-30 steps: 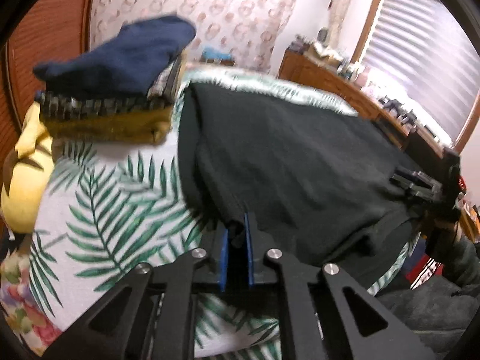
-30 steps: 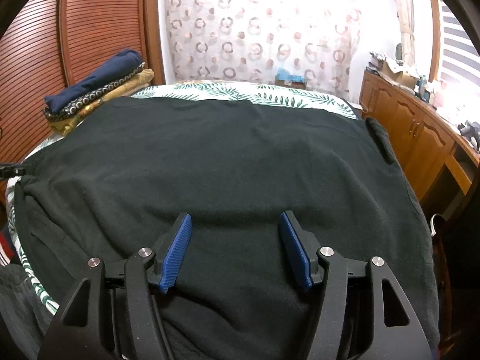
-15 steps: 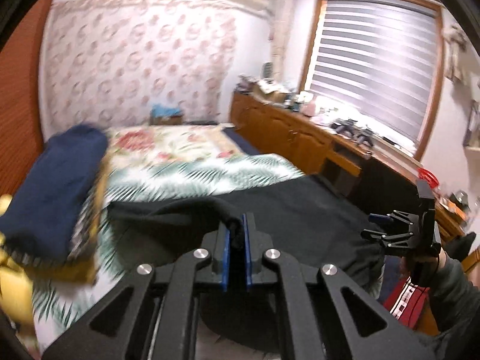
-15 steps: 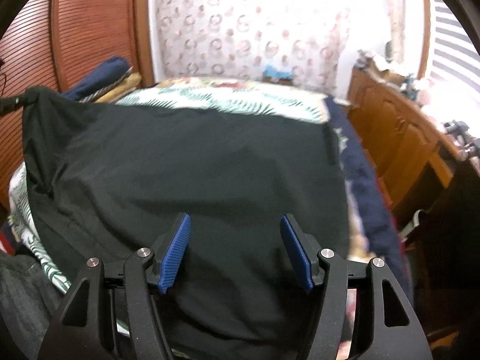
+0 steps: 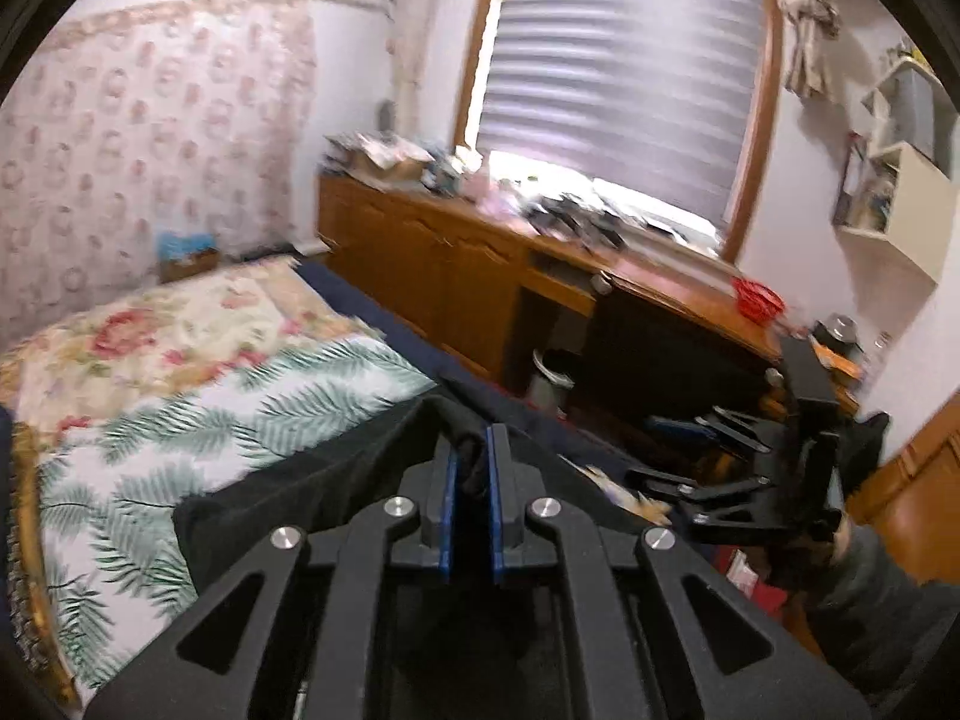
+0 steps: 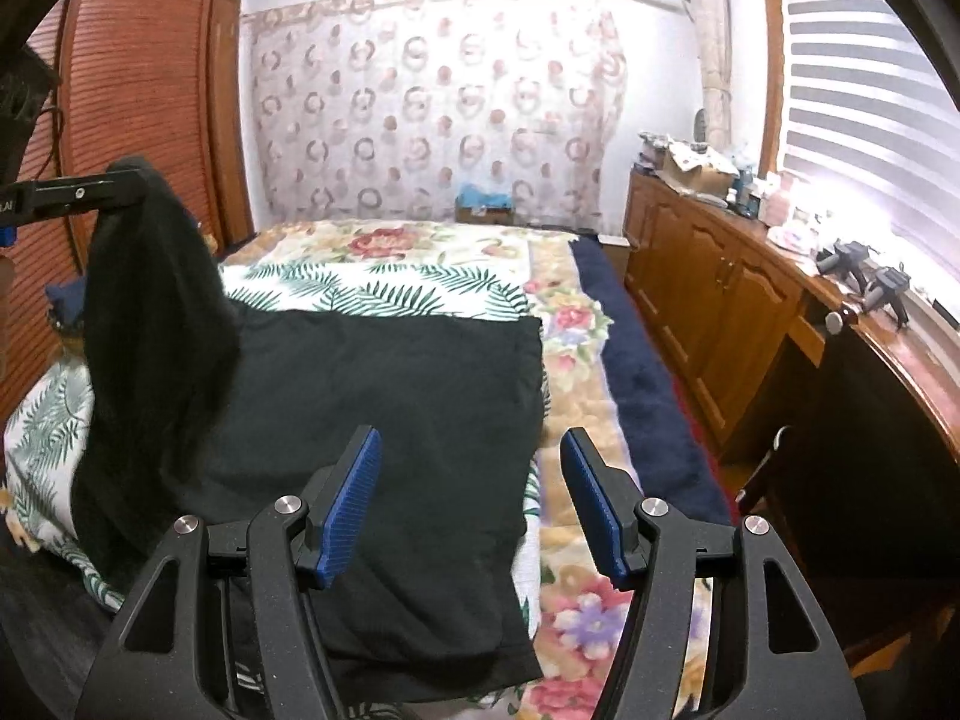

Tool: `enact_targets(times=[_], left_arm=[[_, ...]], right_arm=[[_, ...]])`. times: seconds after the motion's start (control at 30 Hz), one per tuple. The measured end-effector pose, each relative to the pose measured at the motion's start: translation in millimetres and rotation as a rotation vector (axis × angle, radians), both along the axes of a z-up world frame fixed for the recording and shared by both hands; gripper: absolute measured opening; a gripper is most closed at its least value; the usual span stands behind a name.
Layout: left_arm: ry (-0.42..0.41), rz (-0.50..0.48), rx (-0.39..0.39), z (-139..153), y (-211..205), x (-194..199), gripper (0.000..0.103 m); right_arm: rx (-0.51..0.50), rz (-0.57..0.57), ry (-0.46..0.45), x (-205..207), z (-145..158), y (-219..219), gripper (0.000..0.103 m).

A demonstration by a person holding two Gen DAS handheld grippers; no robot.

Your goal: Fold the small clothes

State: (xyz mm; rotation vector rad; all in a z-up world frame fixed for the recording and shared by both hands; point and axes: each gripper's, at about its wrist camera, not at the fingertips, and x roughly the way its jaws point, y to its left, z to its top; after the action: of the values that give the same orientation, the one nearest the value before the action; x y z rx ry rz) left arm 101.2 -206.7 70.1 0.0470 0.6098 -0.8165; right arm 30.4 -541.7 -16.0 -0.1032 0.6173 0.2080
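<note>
A long wooden cabinet (image 6: 720, 300) ran down the right side of the bed (image 6: 576, 360), its top cluttered with boxes and small things under a window with striped blinds (image 6: 870, 90). A patterned curtain (image 6: 432, 108) hung at twelve o'clock beyond the bed, with a small box holding something blue (image 6: 486, 207) at its foot, and slatted wooden doors (image 6: 138, 90) stood at ten o'clock. A dark blue strip of cloth (image 6: 648, 372) lay along the bed's right edge, between the flowered cover and the cabinet.

The black garment (image 6: 390, 420) lay across the palm-leaf sheet (image 6: 372, 288) on the near left part of the bed. Its long axis ran from six o'clock toward twelve, its far hem straight across, its right edge dropping toward five o'clock. Its left corner was lifted off the bed at nine o'clock, the cloth hanging down in a steep fold.

The left gripper (image 5: 471, 468) was clamped narrow on that raised corner, a bunch of black cloth pinched between its blue pads (image 5: 447, 492); its jaws had just eased apart slightly, cloth between them. The right gripper (image 6: 471, 462) hung over the garment's near right part, jaws wide, nothing between them.
</note>
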Motion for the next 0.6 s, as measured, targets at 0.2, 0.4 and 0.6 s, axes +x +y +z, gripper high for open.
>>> enact_targets(times=[0.2,0.4,0.6], left_arm=[[-0.014,0.031,0.074,-11,5,-3,0.021],[0.017,0.127,0.116,-39,45,4,0.022],[0.063,0.229,0.135,-77,96,2,0.023]], right_arm=[[0.005,0.014,0.018,1,-7,3,0.064],[0.018,0.072,0.044,19,-13,23,0.064],[0.001,0.172,0.111,48,-29,61,0.064]])
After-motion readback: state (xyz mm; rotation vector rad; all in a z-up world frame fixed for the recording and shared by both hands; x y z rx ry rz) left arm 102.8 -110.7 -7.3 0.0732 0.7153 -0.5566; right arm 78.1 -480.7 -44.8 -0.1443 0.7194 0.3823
